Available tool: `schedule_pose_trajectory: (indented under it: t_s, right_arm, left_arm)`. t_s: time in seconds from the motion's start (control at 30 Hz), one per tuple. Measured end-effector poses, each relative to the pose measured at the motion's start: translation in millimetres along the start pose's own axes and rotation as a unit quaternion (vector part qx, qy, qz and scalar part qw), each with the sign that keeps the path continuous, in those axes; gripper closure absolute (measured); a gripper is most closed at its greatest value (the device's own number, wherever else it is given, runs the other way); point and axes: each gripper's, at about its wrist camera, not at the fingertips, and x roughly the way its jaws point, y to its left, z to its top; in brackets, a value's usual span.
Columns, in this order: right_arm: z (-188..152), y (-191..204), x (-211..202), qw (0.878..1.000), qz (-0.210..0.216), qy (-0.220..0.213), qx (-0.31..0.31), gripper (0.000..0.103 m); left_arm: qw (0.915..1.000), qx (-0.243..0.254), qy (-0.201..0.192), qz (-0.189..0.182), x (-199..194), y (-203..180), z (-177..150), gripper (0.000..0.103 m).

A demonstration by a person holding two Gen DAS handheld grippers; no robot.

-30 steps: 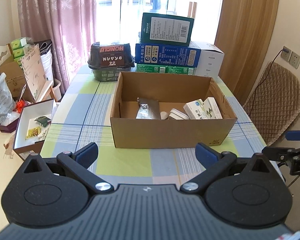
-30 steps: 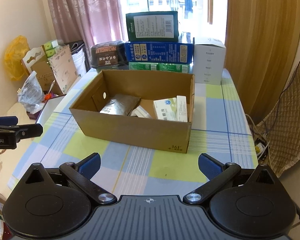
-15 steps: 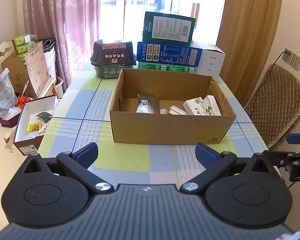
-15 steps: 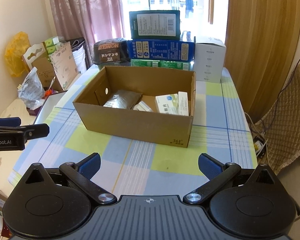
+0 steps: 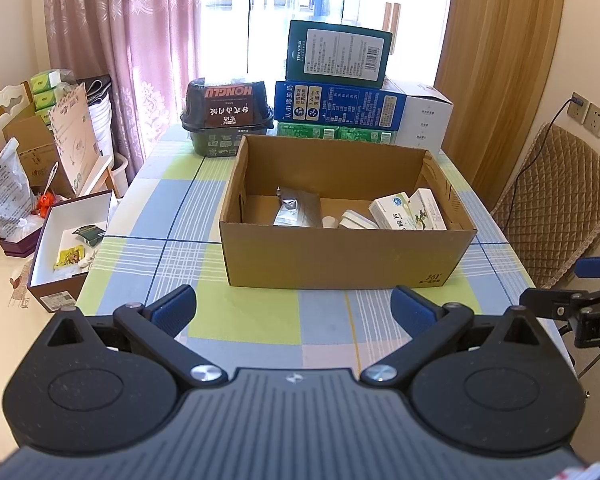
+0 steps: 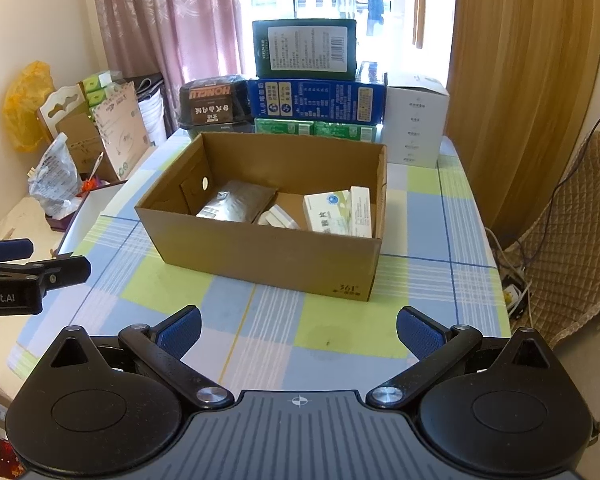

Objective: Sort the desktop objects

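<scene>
Hovering low at the bottom of each wrist view, both claws are spread wide and hold nothing — the left claw (image 5: 294,306) and the right claw (image 6: 298,328) each hang over the checked cloth at the near edge of the bench (image 5: 260,320), short of the cardboard box (image 5: 340,258) at the centre of the frame. Inside the box lie a silver foil pouch (image 6: 236,202) toward its left, a small white item (image 6: 278,218) in the middle, and two white-and-green medicine cartons (image 6: 338,212) against its right wall. Behind the box, at upper centre, a stack of packages (image 5: 338,80) and a dark food tub (image 5: 226,114) stand against the window. An open white-lined box (image 5: 66,246) sits off the bench at the left edge.
</scene>
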Motion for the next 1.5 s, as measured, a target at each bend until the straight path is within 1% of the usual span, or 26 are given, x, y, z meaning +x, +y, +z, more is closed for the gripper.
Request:
schedule_pose_trajectory:
  t_s: [1.5]
  right_arm:
    - [1.1,-3.5,5.9,1.0,-0.002,0.002,0.009,0.002]
  left_arm:
    - [1.0,0.002,0.004,0.003,3.7,-1.3,-0.1,0.001]
